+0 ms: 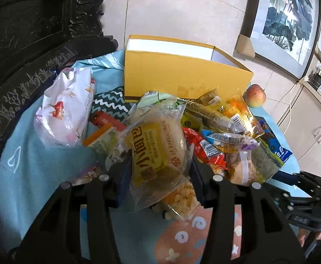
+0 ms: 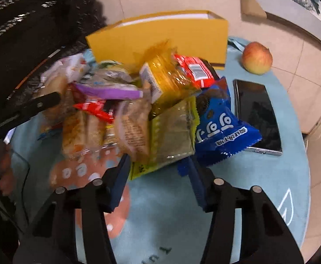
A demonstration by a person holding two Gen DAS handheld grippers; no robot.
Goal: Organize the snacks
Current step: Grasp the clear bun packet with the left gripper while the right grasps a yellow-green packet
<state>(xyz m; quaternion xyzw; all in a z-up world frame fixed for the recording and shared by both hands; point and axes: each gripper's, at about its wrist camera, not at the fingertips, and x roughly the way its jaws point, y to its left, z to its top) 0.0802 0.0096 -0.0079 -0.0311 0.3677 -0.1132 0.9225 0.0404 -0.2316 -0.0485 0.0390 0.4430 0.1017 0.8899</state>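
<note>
A heap of wrapped snacks [image 1: 215, 127] lies on a round table under a light-blue cloth [image 1: 39, 154], in front of an open yellow box [image 1: 182, 77]. My left gripper [image 1: 159, 162] is shut on a clear-wrapped yellow bread packet [image 1: 158, 145], which stands tilted between the fingers over a puffed-rice packet [image 1: 182, 198]. In the right wrist view my right gripper [image 2: 158, 165] is shut on the lower edge of a yellow-green packet [image 2: 171, 136] at the near side of the heap [image 2: 116, 101]. A blue cookie packet [image 2: 219, 123] lies just to its right. The yellow box [image 2: 160, 37] stands behind.
An apple [image 2: 257, 58] sits right of the box, and a dark phone [image 2: 259, 114] lies flat at the table's right side. A white floral bag [image 1: 66, 112] rests left of the heap. Dark carved furniture [image 1: 28, 33] stands behind on the left, framed pictures [image 1: 287, 22] on the right.
</note>
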